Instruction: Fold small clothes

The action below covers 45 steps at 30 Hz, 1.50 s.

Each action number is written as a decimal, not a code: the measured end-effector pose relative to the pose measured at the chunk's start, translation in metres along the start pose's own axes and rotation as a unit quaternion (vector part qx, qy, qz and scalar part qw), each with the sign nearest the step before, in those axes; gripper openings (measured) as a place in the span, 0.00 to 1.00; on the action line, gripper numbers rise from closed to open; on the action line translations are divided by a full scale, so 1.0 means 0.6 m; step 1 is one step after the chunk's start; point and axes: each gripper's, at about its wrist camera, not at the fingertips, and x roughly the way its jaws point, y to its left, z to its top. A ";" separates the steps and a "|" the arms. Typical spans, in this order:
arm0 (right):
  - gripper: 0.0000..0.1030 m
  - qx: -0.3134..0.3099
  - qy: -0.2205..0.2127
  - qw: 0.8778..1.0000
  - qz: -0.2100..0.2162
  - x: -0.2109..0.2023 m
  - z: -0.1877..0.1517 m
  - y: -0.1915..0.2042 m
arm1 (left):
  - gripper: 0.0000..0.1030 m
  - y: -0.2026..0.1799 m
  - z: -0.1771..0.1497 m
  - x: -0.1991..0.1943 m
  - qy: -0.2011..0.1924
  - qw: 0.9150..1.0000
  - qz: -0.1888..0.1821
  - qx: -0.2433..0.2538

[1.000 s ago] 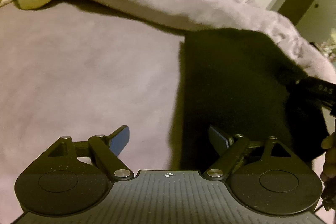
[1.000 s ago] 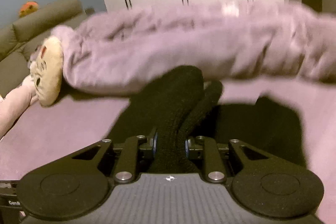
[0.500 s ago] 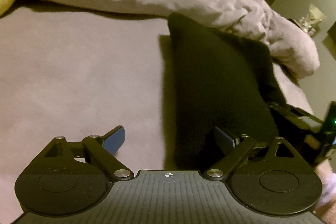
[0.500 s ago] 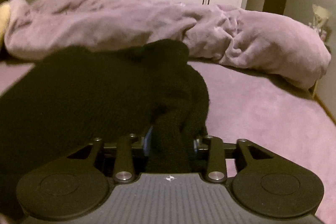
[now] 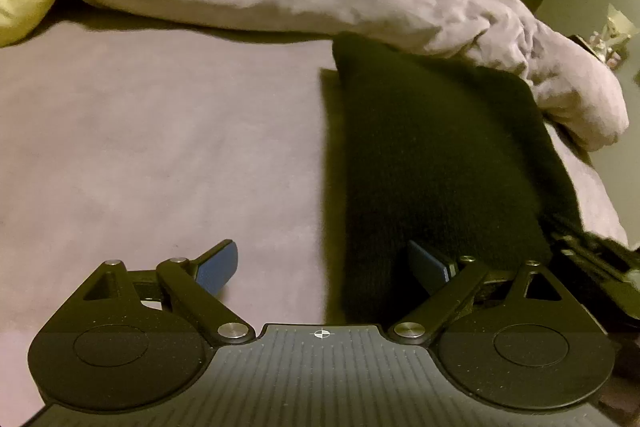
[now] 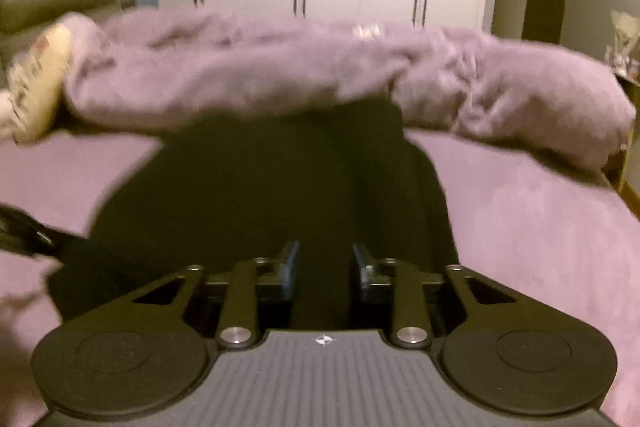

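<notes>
Knit black garment [image 5: 432, 163] on plush mauve bedspread [image 5: 160, 147]; left jaws spread wide, right jaws just narrowed around its edge.

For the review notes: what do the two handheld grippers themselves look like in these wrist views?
Both match. The left gripper and right gripper each have a dark grey ribbed body with a small white crosshair mark at its front edge, two matte black round housings with circular insets, and black linkage arms joined by silver pins. The fingers carry blue pads. No cables, sleeves or hands show clearly.
</notes>
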 end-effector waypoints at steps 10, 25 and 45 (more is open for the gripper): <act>0.13 -0.036 0.016 0.999 -0.025 0.045 -0.033 -0.011 | 0.93 -0.001 -0.005 -0.007 0.007 1.000 -0.009 0.011; 0.18 0.009 0.018 0.998 -0.054 0.049 0.053 -0.039 | 0.95 -0.036 0.022 -0.001 -0.030 0.999 -0.019 0.039; 0.60 0.343 0.023 0.934 0.091 -0.103 -0.134 -0.112 | 0.96 0.019 -0.121 -0.037 0.025 0.999 -0.016 -0.041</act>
